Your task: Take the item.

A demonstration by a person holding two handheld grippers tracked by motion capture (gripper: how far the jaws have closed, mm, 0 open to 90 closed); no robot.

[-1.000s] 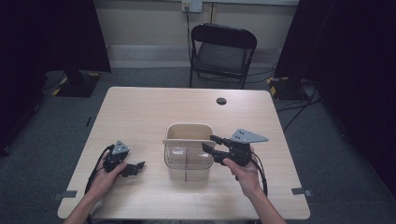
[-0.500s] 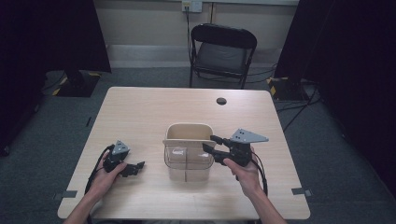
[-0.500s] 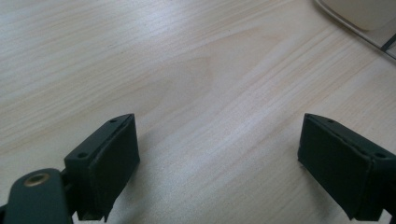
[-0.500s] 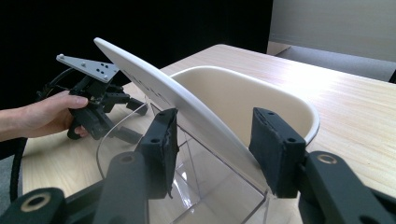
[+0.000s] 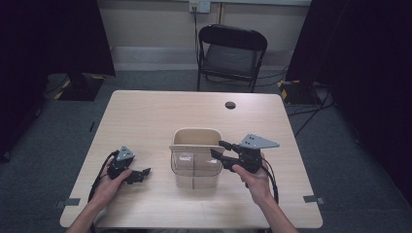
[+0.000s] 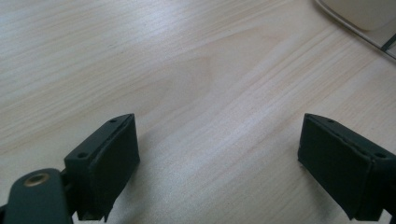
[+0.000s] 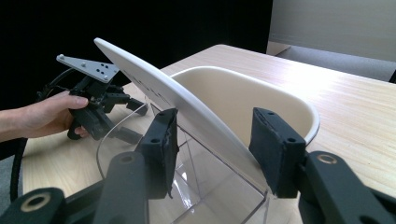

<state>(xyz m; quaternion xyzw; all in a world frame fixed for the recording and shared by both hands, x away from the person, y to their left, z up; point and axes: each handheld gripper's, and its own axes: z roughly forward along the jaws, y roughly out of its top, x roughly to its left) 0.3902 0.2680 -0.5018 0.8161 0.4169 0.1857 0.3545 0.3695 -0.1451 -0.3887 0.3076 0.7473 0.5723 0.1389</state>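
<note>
A beige bin (image 5: 196,138) with a clear divided front section (image 5: 193,164) stands mid-table. In the right gripper view a white flap (image 7: 154,81) leans tilted over the bin (image 7: 261,95) and runs down between my jaws. My right gripper (image 5: 218,148) (image 7: 215,135) reaches in from the bin's right side and is shut on that flap, one pad under it and one at its lower edge. My left gripper (image 5: 140,174) (image 6: 217,154) rests low over bare wood left of the bin, jaws wide apart with nothing between them; it also shows as the far gripper (image 7: 100,112).
The wooden table (image 5: 145,116) has a small black disc (image 5: 230,105) near its far edge. A black folding chair (image 5: 232,53) stands behind it. A corner of the bin (image 6: 364,14) shows at the top right of the left gripper view. Cables trail from both grippers.
</note>
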